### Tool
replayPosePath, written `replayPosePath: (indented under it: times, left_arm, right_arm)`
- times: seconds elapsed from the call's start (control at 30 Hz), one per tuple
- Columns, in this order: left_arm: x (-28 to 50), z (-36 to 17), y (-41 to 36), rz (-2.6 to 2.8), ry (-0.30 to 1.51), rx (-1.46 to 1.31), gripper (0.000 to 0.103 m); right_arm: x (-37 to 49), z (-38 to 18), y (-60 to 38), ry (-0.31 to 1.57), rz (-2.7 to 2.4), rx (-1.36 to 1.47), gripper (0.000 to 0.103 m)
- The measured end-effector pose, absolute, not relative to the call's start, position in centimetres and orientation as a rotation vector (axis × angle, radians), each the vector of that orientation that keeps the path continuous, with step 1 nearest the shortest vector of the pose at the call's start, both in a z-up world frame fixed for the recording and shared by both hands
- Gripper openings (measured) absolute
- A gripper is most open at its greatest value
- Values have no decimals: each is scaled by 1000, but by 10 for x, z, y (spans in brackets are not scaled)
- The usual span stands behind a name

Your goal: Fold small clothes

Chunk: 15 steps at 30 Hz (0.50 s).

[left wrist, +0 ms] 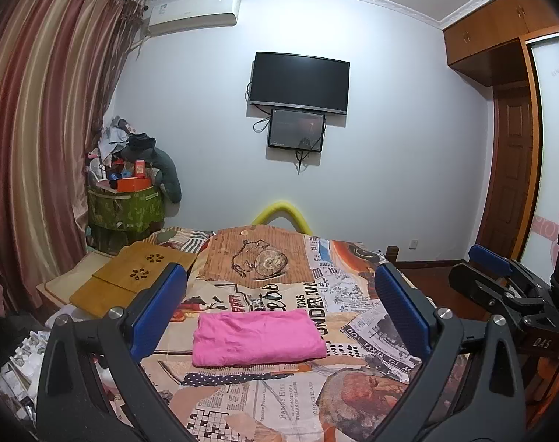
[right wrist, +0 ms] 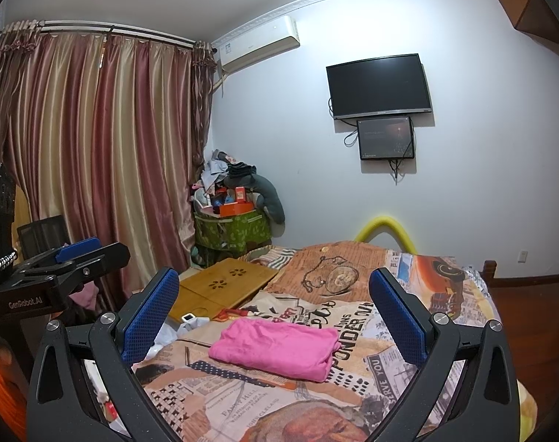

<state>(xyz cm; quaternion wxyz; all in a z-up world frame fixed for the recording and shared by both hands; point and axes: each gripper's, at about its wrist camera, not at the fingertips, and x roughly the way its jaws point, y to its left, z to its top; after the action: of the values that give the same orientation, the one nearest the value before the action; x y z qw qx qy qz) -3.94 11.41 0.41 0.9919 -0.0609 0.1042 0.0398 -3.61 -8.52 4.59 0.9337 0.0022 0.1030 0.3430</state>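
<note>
A pink garment [left wrist: 255,339] lies folded into a neat rectangle on the patterned bedspread [left wrist: 272,276]. My left gripper [left wrist: 279,283] hovers above and short of it, open, its blue pads wide apart with nothing between them. In the right wrist view the same pink garment [right wrist: 279,348] sits just ahead and below my right gripper [right wrist: 276,289], which is also open and empty. The right gripper [left wrist: 500,276] shows at the right edge of the left wrist view; the left gripper [right wrist: 69,261] shows at the left edge of the right wrist view.
A wooden lap table [left wrist: 132,280] lies on the bed's left side. A green bin [right wrist: 231,232] piled with clutter stands in the corner by the curtains [right wrist: 95,154]. Two screens [left wrist: 298,81] hang on the far wall. A wardrobe [left wrist: 511,140] stands on the right.
</note>
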Motion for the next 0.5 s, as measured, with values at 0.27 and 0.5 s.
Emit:
replayPosePath:
  times: [0.27,0.5]
  left_arm:
    - [-37,2,115,71,219,-128,103]
    - [-37,1,116,63,219,-129,103]
  right_arm:
    - [-37,48,-84,214,703,9,102]
    - [-37,46,-81,224,709,16,102]
